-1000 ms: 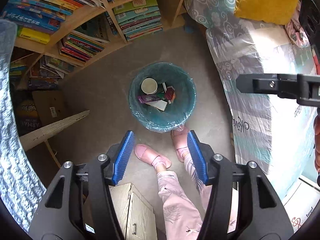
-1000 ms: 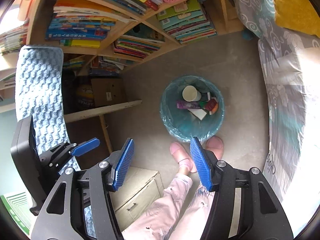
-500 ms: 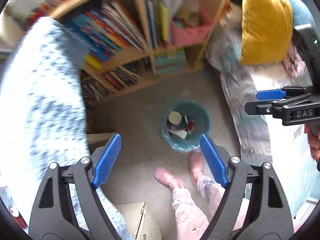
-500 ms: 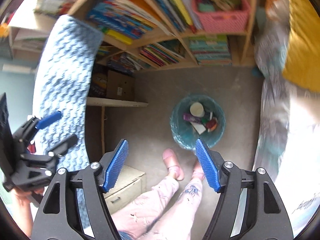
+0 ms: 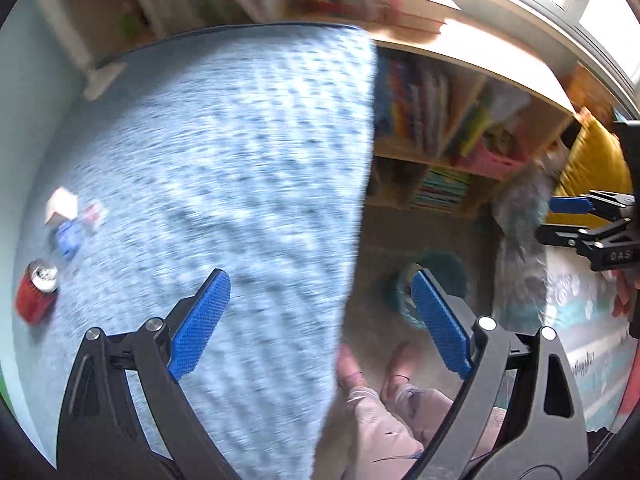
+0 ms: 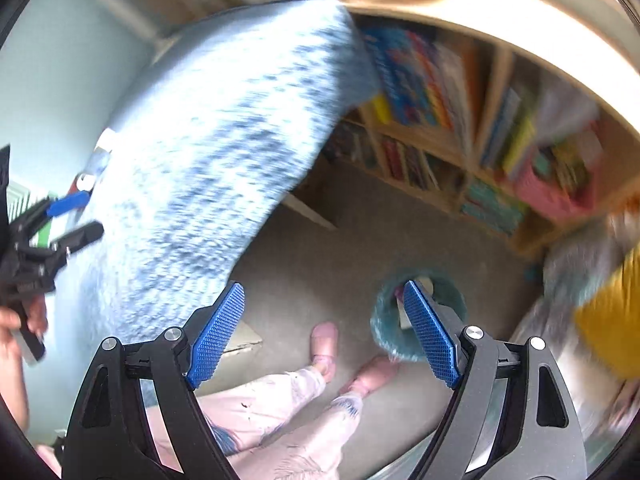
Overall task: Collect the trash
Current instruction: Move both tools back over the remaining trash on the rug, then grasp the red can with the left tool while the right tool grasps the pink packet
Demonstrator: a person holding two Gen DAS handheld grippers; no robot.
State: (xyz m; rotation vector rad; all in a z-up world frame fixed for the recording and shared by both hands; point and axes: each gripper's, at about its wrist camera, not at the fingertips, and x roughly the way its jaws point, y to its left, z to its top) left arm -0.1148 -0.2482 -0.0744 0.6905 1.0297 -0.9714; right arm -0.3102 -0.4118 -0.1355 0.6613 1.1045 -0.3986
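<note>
Blue-and-white knit cloth [image 5: 240,168], red can [image 5: 36,292], teal bin [image 6: 384,332].

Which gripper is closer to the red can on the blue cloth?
Left. The left gripper hangs open over the blue cloth, with the red can off to its left. The right gripper, also open, is over the floor near the bin.

Teal bin [image 6: 416,312] half hidden behind blue pad, motion-blurred cloth [image 5: 240,184], bookshelf [image 6: 460,120] smeared

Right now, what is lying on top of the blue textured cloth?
On the blue cloth, near its left edge: a red can and some small blurred packages. The near part is hidden behind the left claw.
</note>
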